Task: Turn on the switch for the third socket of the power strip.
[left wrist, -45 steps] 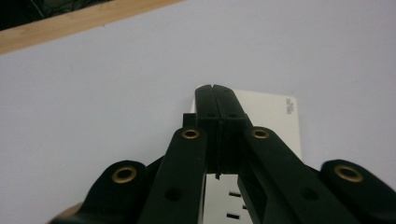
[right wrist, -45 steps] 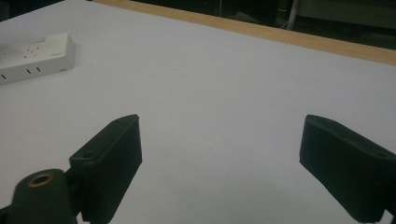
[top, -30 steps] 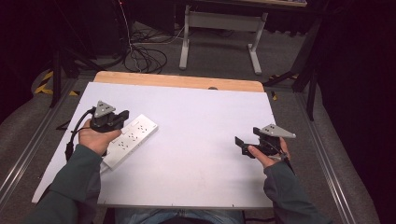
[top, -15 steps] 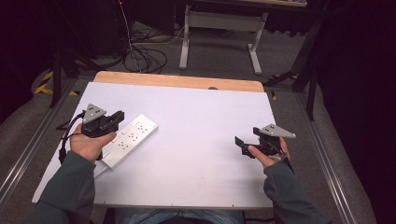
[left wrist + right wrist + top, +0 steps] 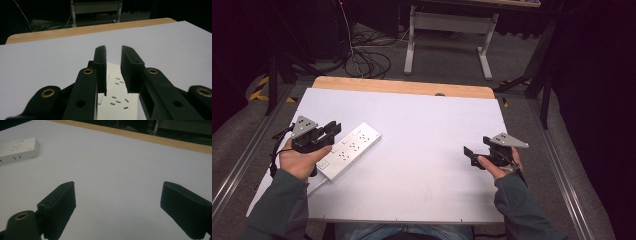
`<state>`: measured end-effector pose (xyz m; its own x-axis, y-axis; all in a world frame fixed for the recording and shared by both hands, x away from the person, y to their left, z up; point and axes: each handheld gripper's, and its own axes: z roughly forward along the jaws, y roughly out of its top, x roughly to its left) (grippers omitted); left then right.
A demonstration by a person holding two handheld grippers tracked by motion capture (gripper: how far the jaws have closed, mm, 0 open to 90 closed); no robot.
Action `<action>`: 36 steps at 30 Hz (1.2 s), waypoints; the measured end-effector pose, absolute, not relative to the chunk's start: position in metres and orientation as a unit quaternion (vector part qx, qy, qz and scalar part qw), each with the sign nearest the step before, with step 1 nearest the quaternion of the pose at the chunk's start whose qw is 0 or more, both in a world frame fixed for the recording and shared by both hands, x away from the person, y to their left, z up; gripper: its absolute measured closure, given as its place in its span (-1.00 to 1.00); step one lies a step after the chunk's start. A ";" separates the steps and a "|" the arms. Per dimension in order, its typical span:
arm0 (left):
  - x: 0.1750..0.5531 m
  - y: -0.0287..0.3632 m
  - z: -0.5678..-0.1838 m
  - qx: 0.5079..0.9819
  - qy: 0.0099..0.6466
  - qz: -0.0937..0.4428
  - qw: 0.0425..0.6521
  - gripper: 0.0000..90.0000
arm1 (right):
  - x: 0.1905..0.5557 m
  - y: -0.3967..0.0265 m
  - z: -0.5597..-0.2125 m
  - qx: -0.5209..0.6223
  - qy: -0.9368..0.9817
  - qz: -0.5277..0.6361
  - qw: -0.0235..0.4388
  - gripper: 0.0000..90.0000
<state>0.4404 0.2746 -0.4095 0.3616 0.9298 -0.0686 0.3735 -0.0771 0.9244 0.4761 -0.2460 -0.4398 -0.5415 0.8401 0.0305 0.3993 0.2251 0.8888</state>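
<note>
The white power strip [image 5: 346, 152] lies just ahead of and beneath the left gripper [image 5: 332, 131] (jaws slightly apart, just opening, gripping nothing), long axis running diagonally.

My left gripper [image 5: 113, 75] has matt black plastic jaws with brass-coloured rivets, and just under them lies the power strip [image 5: 348, 150], smooth white plastic with a slight sheen. The table [image 5: 432, 165] beneath the strip is a flat, matt white sheet, edged beyond the strip with a bare wooden board [image 5: 402, 86]. My sleeves [image 5: 279, 210] look like soft greenish cloth.
</note>
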 end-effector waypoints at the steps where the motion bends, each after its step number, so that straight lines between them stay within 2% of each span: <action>1: 0.439 0.276 -0.410 0.671 0.485 0.292 0.479 0.62 | 0.476 -0.246 -0.440 0.417 0.745 0.463 0.237 -0.70; 36: 0.415 0.291 -0.406 0.657 0.472 0.309 0.501 -0.24 | 0.476 -0.246 -0.440 0.417 0.746 0.463 0.237 -0.70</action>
<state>0.4147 0.2911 -0.4058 0.3635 0.9292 -0.0675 0.3113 -0.0529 0.9488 0.4757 -0.2456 -0.4399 -0.5397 0.8413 0.0317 0.4020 0.2244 0.8877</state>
